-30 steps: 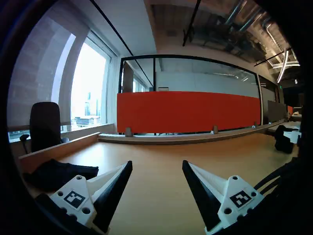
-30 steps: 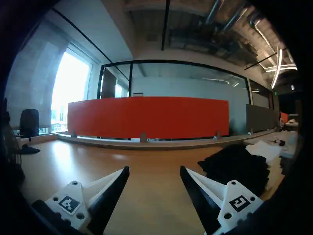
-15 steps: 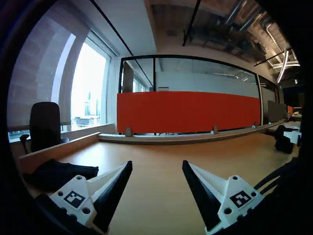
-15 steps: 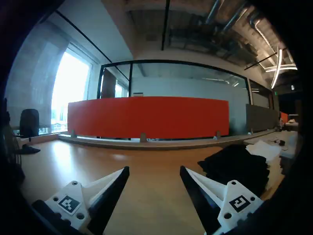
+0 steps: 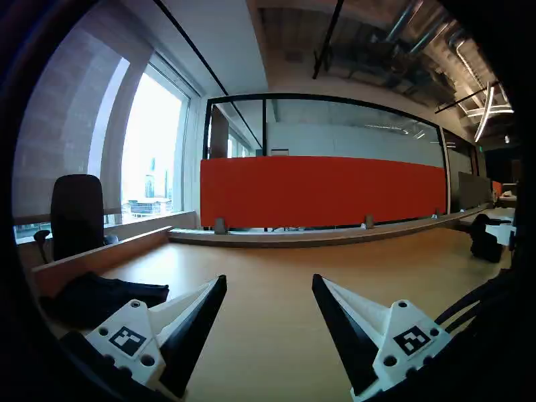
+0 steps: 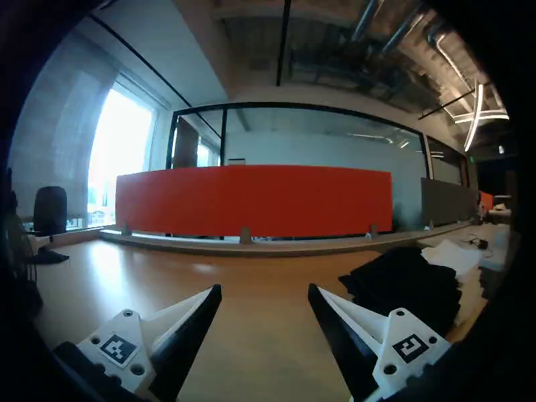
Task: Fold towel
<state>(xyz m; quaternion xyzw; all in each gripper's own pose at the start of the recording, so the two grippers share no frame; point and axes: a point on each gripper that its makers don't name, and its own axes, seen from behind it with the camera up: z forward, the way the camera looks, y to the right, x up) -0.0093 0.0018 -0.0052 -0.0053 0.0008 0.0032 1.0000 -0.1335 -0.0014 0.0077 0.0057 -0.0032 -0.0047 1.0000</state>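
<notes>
A dark crumpled towel [image 5: 100, 295] lies on the wooden table [image 5: 268, 268] at the left, just beyond the left finger of my left gripper [image 5: 268, 280], which is open with nothing between its fingers. In the right gripper view a stack of folded black towels [image 6: 409, 285] sits at the right with white towels [image 6: 462, 258] behind and beneath it. My right gripper [image 6: 264, 289] is open and empty over bare wood, the stack just past its right finger. That same stack shows small and far off at the right [image 5: 484, 241] in the left gripper view.
An orange divider panel [image 5: 321, 191] runs along the table's far edge. A black office chair [image 5: 77, 214] stands by the window at the left. Black cables [image 5: 479, 298] cross the lower right of the left gripper view.
</notes>
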